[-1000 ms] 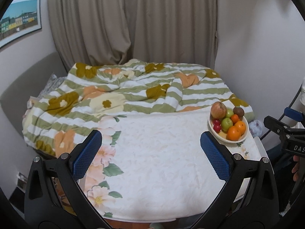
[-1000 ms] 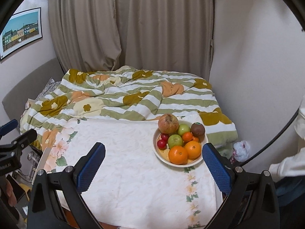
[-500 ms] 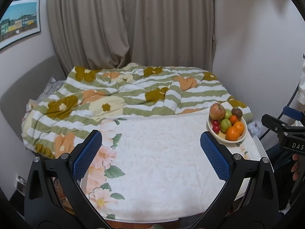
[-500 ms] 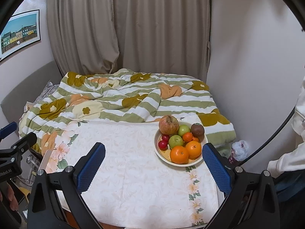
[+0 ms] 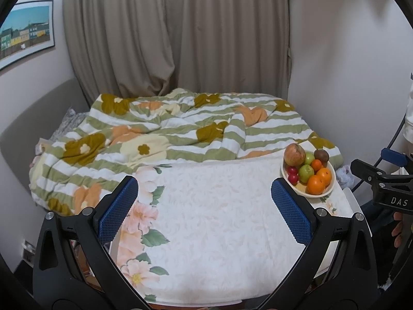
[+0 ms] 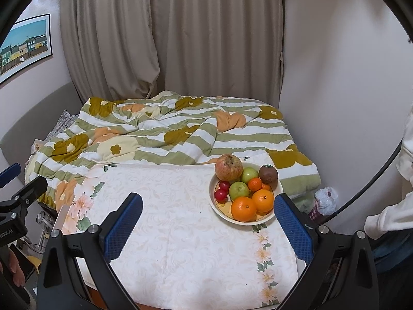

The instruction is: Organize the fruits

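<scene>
A cream bowl (image 6: 276, 210) of fruit stands on the right side of a table under a white floral cloth (image 6: 185, 232). It holds a big reddish apple (image 6: 228, 167), two green apples, a brown kiwi (image 6: 268, 173), oranges (image 6: 243, 208) and small red plums (image 6: 221, 194). In the left wrist view the bowl (image 5: 330, 190) sits far right. My left gripper (image 5: 204, 208) is open above the cloth's middle, holding nothing. My right gripper (image 6: 207, 226) is open too, its right finger (image 6: 293, 227) just in front of the bowl.
Behind the table lies a bed with a striped floral quilt (image 5: 180, 134), curtains (image 5: 175, 33) beyond it. Walls close in on both sides; a framed picture (image 5: 25, 32) hangs left. A small plastic bag (image 6: 325, 197) lies on the floor right of the table.
Both grippers have drawn back and risen slightly, so the table and bowl look a little farther and lower. Their jaws stay open; the fruit has not moved.
</scene>
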{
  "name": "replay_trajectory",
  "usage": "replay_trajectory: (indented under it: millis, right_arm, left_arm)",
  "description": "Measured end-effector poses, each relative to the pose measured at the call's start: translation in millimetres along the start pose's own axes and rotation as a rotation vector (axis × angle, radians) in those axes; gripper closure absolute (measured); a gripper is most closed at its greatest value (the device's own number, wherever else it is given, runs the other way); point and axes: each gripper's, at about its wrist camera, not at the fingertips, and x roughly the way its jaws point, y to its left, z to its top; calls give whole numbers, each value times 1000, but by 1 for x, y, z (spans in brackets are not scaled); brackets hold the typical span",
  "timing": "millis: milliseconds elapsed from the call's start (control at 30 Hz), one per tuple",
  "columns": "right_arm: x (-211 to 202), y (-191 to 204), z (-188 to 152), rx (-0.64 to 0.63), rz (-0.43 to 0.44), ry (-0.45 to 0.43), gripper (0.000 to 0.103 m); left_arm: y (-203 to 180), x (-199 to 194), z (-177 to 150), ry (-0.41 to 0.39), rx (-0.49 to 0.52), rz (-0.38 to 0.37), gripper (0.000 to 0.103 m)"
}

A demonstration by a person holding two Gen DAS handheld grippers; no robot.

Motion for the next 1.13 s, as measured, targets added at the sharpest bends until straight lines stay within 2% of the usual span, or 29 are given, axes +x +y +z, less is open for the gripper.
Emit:
replay_trajectory:
  millis: [400, 900, 1133]
  right_arm:
    - [1, -1, 1, -1, 1, -1, 2]
    - [2, -2, 3, 7, -5, 1, 2]
    - [15, 2, -3, 19, -24, 28, 2]
  left_arm:
    - [3, 3, 2, 4, -4, 14, 0]
    - [14, -9, -2, -38, -4, 50, 0]
    - [25, 0, -3, -17, 8, 45, 0]
